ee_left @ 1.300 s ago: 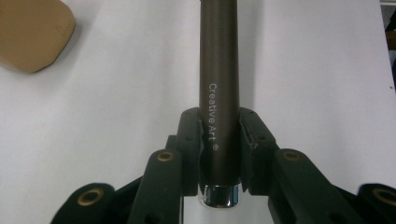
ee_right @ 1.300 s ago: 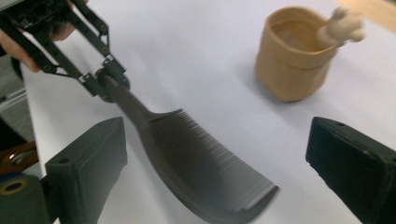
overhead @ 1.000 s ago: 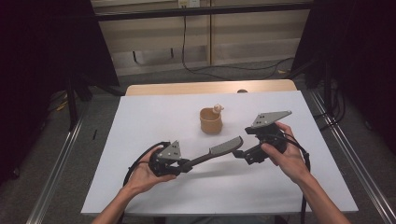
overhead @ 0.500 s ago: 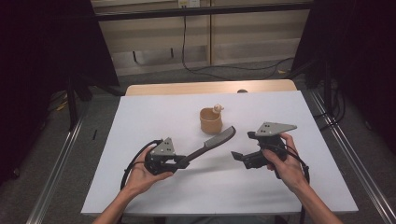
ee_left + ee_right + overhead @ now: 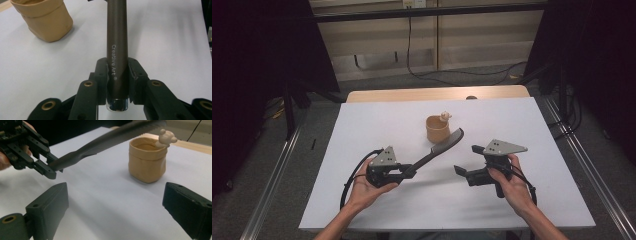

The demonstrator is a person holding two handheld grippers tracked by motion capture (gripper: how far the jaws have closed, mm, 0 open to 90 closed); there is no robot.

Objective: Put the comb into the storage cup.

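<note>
The left gripper [image 5: 408,172] is clamping the round dark grey handle of a long serrated comb-like tool [image 5: 439,149], its two black jaws pressing against either side of the shaft just above the shiny metal end cap, where the white lettering "Creative Art" is running along the handle. The tool is reaching up and away from the jaws at a slant, its toothed head hanging in the air close to the rim of a small tan, soft-sided cup [image 5: 438,128] that is standing upright on the white table [image 5: 362,120], with a little pale figure sitting on its edge. The right gripper [image 5: 462,172] is resting near the table surface, well apart from the tool, its jaws spread wide and gripping nothing, pointing towards the cup.
</note>
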